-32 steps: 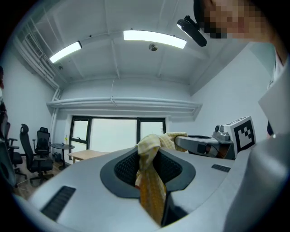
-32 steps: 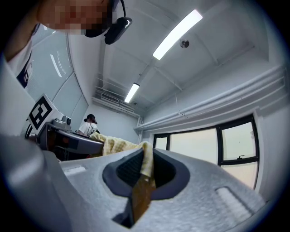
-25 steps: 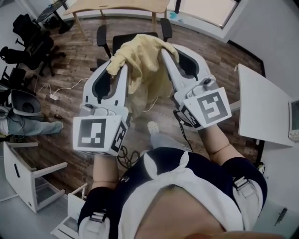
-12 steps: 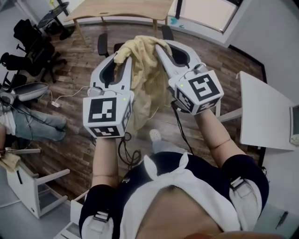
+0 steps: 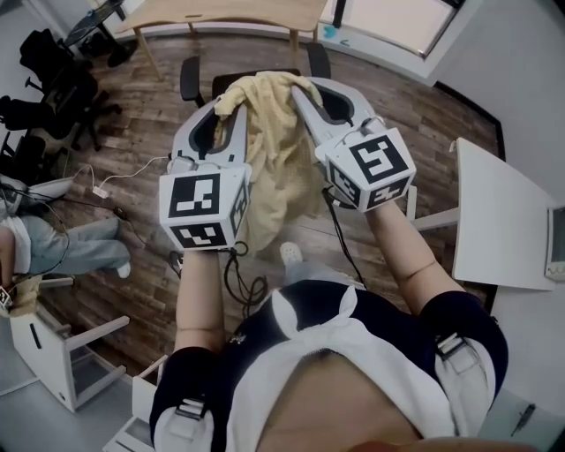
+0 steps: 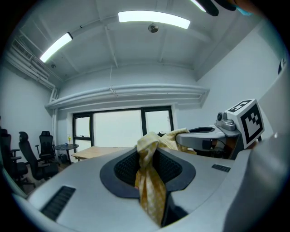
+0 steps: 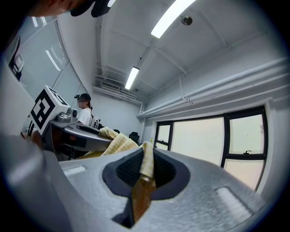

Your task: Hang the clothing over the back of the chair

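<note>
A pale yellow garment (image 5: 274, 150) hangs stretched between my two grippers, held up in the air. My left gripper (image 5: 226, 104) is shut on its left corner, with the cloth (image 6: 149, 181) pinched between the jaws. My right gripper (image 5: 300, 90) is shut on the right corner, where a fold (image 7: 144, 174) is clamped. Just beyond the garment stands a black office chair (image 5: 231, 78) with armrests, its backrest mostly hidden by the cloth.
A wooden table (image 5: 221, 12) stands behind the chair by the window. Several black chairs (image 5: 53, 88) cluster at the left. A white desk (image 5: 494, 221) is at the right and a white frame (image 5: 53, 344) at the lower left. Cables (image 5: 124, 177) lie on the wood floor.
Both grippers have carried the garment forward toward the black chair and a little lower. Both grips are unchanged.
</note>
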A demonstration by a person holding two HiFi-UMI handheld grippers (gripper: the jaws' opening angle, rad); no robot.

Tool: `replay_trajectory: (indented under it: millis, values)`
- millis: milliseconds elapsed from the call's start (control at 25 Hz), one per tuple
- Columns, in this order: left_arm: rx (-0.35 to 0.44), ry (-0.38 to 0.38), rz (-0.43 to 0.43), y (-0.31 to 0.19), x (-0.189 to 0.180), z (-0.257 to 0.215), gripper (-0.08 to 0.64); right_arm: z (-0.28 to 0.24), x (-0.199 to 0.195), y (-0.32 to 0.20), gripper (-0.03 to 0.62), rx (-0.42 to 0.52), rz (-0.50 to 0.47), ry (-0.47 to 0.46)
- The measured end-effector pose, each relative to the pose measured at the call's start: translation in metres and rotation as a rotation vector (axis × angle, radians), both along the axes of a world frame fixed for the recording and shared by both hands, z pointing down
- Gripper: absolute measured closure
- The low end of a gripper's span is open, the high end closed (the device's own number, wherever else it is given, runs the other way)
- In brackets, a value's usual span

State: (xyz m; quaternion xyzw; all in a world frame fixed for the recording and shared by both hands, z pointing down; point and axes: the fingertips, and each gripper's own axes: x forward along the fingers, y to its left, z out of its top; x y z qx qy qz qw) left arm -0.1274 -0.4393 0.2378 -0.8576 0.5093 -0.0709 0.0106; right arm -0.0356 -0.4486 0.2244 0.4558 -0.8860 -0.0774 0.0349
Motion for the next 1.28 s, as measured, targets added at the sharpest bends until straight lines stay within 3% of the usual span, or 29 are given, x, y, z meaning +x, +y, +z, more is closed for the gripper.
replay_trajectory:
  millis: [640,840,1280]
  values:
    - [-0.204,-0.027,-0.036,-0.089,-0.006,0.074,0.462,0.071,-0.009,-0.093,0.547,-0.216,-0.059,0.079]
    - [-0.272,-0.021,-0.042,-0.105,-0.009,0.101,0.462,0.095,-0.019,-0.106,0.495,-0.306,-0.136,0.097]
    - [-0.379,0.008,-0.054,-0.117,-0.016,0.133,0.439,0.131,-0.027,-0.113,0.391,-0.415,-0.188,0.161]
